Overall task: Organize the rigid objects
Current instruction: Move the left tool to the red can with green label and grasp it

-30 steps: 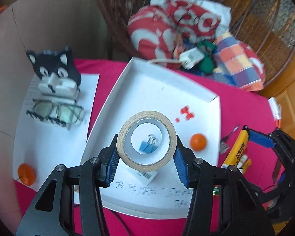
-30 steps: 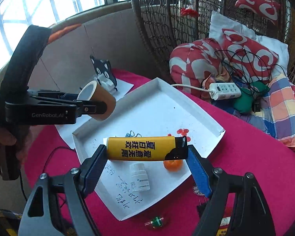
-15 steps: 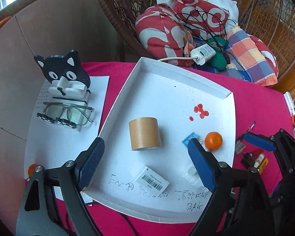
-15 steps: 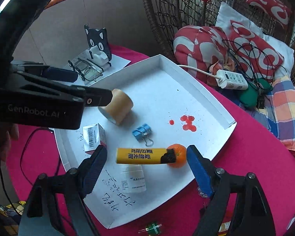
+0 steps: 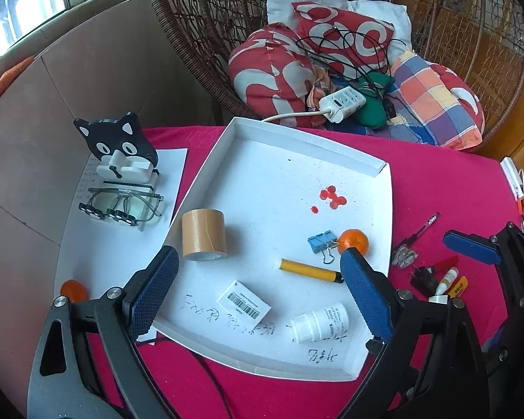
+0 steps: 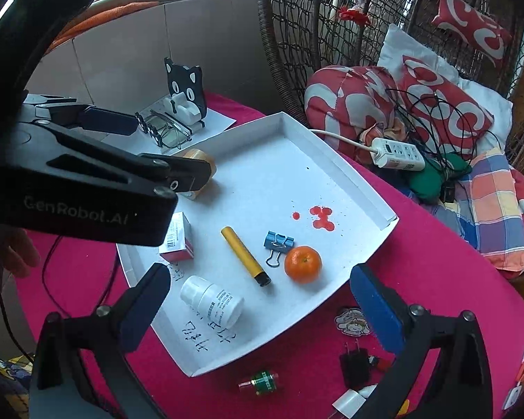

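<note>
A white tray (image 5: 283, 136) on the red table holds a brown tape roll (image 5: 203, 234), a yellow lighter (image 5: 309, 270), a blue binder clip (image 5: 319, 243), an orange (image 5: 354, 241), a small barcode box (image 5: 244, 303) and a white pill bottle (image 5: 319, 322). My left gripper (image 5: 258, 293) is open and empty above the tray's near side. My right gripper (image 6: 262, 305) is open and empty above the tray, with the lighter (image 6: 245, 255), bottle (image 6: 211, 301) and orange (image 6: 303, 264) lying ahead of it.
A cat-shaped holder (image 5: 120, 150) and glasses (image 5: 125, 204) sit on paper left of the tray. A black plug (image 6: 354, 366), a small green vial (image 6: 260, 383) and other small items lie on the red cloth at the right. A wicker chair with cushions (image 5: 332, 52) stands behind.
My left gripper opened and left the tape roll in the tray. My right gripper opened and left the yellow lighter in the tray. Both grippers drew back and up.
</note>
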`<state>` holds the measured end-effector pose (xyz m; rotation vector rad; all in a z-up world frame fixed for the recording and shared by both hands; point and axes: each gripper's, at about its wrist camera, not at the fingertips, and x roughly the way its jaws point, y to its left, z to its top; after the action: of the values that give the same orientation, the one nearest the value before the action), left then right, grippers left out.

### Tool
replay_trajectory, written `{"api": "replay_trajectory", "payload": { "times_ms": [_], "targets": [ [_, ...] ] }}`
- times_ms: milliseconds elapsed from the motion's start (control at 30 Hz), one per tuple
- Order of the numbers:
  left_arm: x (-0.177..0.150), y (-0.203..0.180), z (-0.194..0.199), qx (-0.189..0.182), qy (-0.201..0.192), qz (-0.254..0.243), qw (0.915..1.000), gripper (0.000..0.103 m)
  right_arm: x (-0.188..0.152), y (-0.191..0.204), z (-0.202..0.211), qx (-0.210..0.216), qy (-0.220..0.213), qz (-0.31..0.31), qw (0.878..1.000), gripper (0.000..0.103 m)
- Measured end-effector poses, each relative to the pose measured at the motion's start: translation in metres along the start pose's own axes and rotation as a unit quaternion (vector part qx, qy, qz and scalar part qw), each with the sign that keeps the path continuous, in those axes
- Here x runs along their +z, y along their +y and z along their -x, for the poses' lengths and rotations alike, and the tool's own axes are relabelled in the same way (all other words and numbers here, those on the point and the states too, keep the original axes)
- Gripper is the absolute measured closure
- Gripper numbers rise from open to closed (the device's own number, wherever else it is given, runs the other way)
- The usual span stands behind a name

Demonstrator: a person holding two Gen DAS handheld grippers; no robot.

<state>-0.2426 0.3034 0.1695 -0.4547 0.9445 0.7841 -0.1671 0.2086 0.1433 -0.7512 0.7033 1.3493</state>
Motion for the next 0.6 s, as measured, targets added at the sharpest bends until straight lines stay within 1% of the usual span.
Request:
{"api": "replay_trajectory", "payload": {
  "times_ms": [67, 167, 333, 467, 600],
  "targets": [
    [-0.002, -0.005, 0.004, -0.003, -0.004, 0.004, 1.0, 0.008, -0.005, -0.009, 0.007, -0.005, -0.002, -0.006, 1.0, 0.0],
    [-0.008, -0.013, 0.008, -0.008, -0.006, 0.009, 0.9999, 0.008, -0.016, -0.033, 0.02, -0.012, -0.005, -0.037, 0.999, 0.0],
    [-0.021, -0.038, 0.002, -0.018, 0.009, 0.005, 0.9998, 0.009, -0.038, -0.084, 0.043, -0.045, -0.015, -0.098, 0.994, 0.0],
    [-0.032, -0.068, -0.006, -0.032, 0.024, -0.013, 0.9991, 0.008, -0.061, -0.117, 0.054, -0.065, -0.009, -0.14, 0.988, 0.0],
    [-0.046, -0.102, -0.017, -0.056, 0.048, -0.048, 0.9961, 0.009, -0.086, -0.144, 0.059, -0.077, 0.003, -0.17, 0.982, 0.0]
  ]
}}
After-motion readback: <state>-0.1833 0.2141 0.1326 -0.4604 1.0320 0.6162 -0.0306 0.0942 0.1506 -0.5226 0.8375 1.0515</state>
